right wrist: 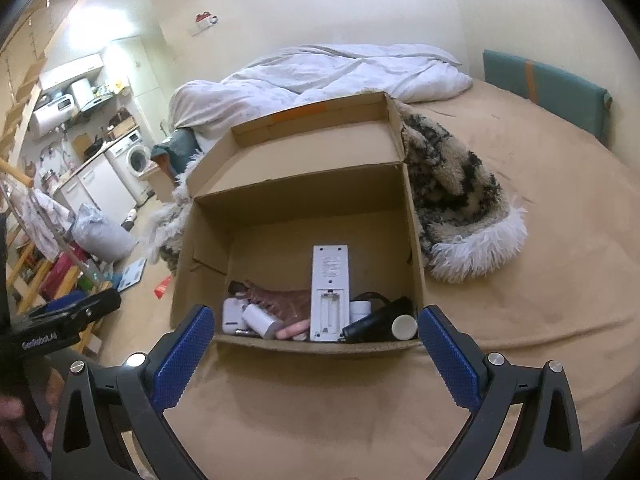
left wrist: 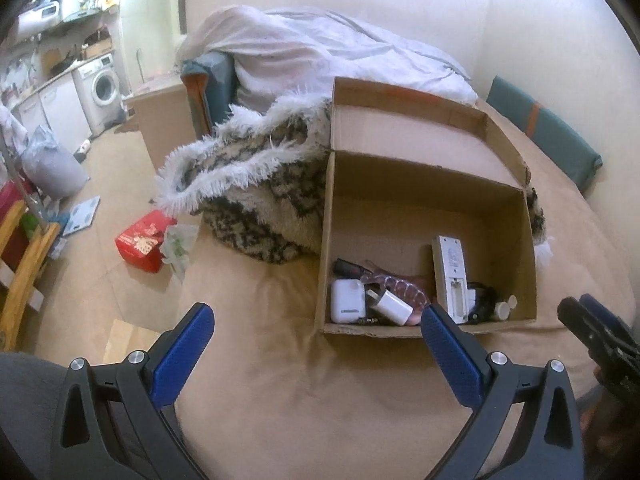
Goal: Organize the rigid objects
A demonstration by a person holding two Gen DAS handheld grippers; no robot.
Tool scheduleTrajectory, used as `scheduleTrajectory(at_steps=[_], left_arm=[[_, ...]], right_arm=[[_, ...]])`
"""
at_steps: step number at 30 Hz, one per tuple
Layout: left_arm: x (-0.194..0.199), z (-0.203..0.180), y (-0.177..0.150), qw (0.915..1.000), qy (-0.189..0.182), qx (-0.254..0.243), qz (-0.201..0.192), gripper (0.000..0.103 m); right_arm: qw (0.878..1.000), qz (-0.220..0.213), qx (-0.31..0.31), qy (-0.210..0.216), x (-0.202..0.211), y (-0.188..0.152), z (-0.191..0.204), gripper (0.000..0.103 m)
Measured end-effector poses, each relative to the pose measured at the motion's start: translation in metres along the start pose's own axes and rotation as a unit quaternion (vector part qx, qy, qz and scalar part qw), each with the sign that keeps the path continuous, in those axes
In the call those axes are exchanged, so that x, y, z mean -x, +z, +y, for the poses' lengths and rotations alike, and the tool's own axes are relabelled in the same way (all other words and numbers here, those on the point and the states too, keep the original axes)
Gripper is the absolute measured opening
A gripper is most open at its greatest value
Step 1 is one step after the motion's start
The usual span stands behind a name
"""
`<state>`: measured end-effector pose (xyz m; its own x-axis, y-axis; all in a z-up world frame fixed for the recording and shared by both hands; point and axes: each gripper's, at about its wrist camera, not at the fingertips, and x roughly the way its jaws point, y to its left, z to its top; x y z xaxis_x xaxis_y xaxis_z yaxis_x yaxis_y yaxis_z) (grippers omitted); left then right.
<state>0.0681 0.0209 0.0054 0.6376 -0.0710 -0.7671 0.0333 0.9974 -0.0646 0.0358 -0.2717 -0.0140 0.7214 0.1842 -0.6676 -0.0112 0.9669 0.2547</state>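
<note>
Hovering both the left gripper (left wrist: 316,332) and right gripper (right wrist: 314,334), jaws apart and empty, just before the cardboard box (right wrist: 416,240), we judge collection nearly done: remote (right wrist: 330,292), charger (right wrist: 262,320) lie inside; next, find strays.

Brown box (right wrist: 208,240); white remote (right wrist: 330,292); blue claws.

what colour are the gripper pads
Blue, with a fine textured surface, on black fingers. Clearest in the right wrist view, on the right gripper pads.
</note>
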Motion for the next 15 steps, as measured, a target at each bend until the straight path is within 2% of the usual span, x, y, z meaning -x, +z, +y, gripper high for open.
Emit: scheduleTrajectory(at_steps=[7,15], left_arm=[[0.0030,-0.0029,0.0002,0.9999,0.005,-0.003,-0.015,0.103],[0.0022,-0.0088,-0.0017,0.9998,0.002,-0.014,-0.013,0.103]], right_arm=[[1.000,-0.008,0.008,-0.002,-0.0016,-0.0021,0.0017,0.103],[1.000,-0.008,0.007,-0.009,-0.0028,-0.0015,0.0015,0.103]])
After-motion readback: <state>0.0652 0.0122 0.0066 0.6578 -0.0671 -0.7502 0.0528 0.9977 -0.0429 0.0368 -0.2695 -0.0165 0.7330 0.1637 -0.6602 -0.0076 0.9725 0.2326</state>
